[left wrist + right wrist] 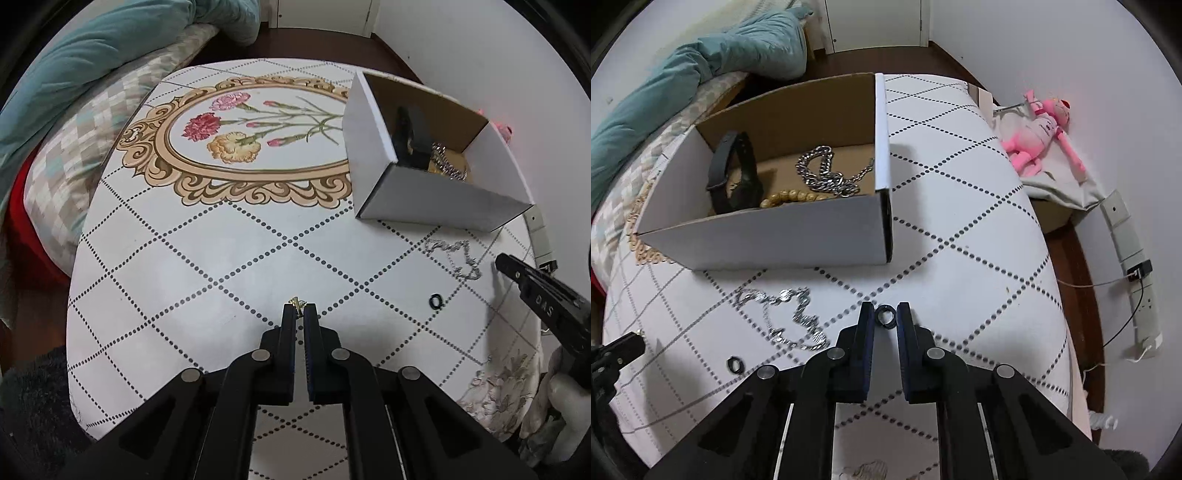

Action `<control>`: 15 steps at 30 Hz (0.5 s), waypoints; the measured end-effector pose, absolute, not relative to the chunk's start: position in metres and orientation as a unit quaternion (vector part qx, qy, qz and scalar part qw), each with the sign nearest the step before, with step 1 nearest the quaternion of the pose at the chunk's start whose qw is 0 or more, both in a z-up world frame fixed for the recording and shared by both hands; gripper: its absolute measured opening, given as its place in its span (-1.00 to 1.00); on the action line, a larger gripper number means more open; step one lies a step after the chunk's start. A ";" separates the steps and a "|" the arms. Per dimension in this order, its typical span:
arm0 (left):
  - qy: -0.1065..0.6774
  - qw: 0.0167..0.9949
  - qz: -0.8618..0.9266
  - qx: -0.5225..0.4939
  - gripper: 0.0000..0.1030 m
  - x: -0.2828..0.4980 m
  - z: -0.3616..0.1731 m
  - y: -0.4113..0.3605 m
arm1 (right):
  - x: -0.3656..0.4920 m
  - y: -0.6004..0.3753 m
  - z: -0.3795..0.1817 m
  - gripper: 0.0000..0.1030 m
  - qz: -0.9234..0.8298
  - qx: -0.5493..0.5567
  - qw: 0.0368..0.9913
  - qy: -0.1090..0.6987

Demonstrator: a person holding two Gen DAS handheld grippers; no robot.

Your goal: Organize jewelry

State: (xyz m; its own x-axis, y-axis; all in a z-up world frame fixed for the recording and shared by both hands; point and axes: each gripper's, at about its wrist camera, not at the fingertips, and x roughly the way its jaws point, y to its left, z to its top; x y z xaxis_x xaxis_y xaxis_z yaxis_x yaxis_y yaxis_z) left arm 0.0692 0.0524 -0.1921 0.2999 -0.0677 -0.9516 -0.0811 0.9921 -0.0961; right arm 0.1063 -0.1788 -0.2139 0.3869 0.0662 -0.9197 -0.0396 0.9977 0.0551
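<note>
My left gripper (299,309) is shut on a small gold earring (296,303), held over the table; its tip also shows in the right wrist view (635,341). My right gripper (885,314) is shut on a black ring (885,316), just above the table in front of the box. A white cardboard box (798,236) holds a black watch (735,173), a thick silver chain (823,173) and a beige bead bracelet (790,197). A thin silver necklace (786,314) and a second black ring (735,365) lie on the table.
The table (221,258) has a diamond-dotted cover with a flower print. Bedding (92,92) lies to the left. A pink plush toy (1041,133) and a power strip (1137,280) lie on the floor at right.
</note>
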 end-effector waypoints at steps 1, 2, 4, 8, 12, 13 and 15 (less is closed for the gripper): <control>0.590 0.805 0.002 -0.067 -0.96 0.069 -0.188 0.054 | 0.103 -0.180 -0.209 -0.76 0.036 0.018 0.834 0.551; 0.586 0.807 0.000 -0.071 -0.96 0.068 -0.181 0.055 | 0.099 -0.181 -0.201 -0.76 0.041 0.026 0.836 0.547; 0.577 0.812 -0.009 -0.083 -0.96 0.069 -0.165 0.056 | 0.091 -0.181 -0.177 -0.76 0.058 0.045 0.842 0.535; 0.551 0.827 -0.038 -0.107 -0.96 0.085 -0.125 0.050 | 0.091 -0.179 -0.133 -0.76 0.089 0.069 0.855 0.507; 0.527 0.840 -0.061 -0.111 -0.96 0.121 -0.096 0.040 | 0.115 -0.176 -0.102 -0.76 0.112 0.089 0.859 0.491; 0.523 0.843 -0.065 -0.106 -0.96 0.133 -0.091 0.036 | 0.126 -0.175 -0.097 -0.76 0.114 0.085 0.861 0.489; 0.521 0.845 -0.072 -0.102 -0.96 0.154 -0.088 0.034 | 0.148 -0.171 -0.093 -0.76 0.114 0.077 0.859 0.493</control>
